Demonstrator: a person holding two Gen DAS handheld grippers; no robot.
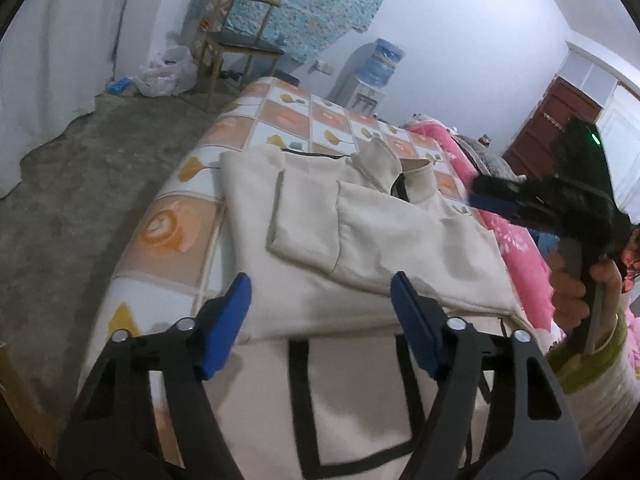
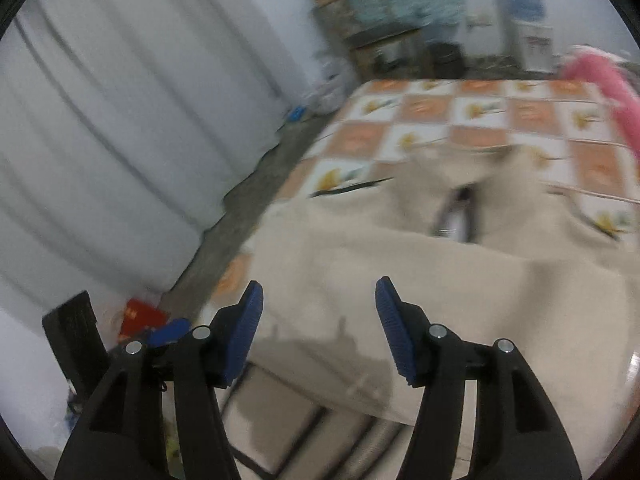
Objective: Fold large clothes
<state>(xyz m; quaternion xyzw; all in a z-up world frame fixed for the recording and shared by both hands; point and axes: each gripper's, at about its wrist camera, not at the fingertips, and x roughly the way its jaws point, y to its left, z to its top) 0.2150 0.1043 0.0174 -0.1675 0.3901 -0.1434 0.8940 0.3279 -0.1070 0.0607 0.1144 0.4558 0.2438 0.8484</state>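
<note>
A cream jacket (image 1: 360, 240) with black trim lies on the bed, its sleeves folded in over the body and its collar at the far end. It also shows blurred in the right wrist view (image 2: 400, 264). My left gripper (image 1: 320, 292) is open and empty, hovering above the jacket's near hem. My right gripper (image 2: 318, 300) is open and empty above the jacket's near part. It also shows in the left wrist view (image 1: 492, 196), held in a hand at the right, above the bed's right side.
The bed has a checked orange and white cover (image 1: 280, 112). A pink quilt (image 1: 512, 240) lies along its right side. A cream bag with black straps (image 1: 340, 400) lies near me. A chair (image 1: 240, 44), water dispenser (image 1: 376, 68), white curtain (image 2: 120, 120) and bare floor (image 1: 80, 184) surround the bed.
</note>
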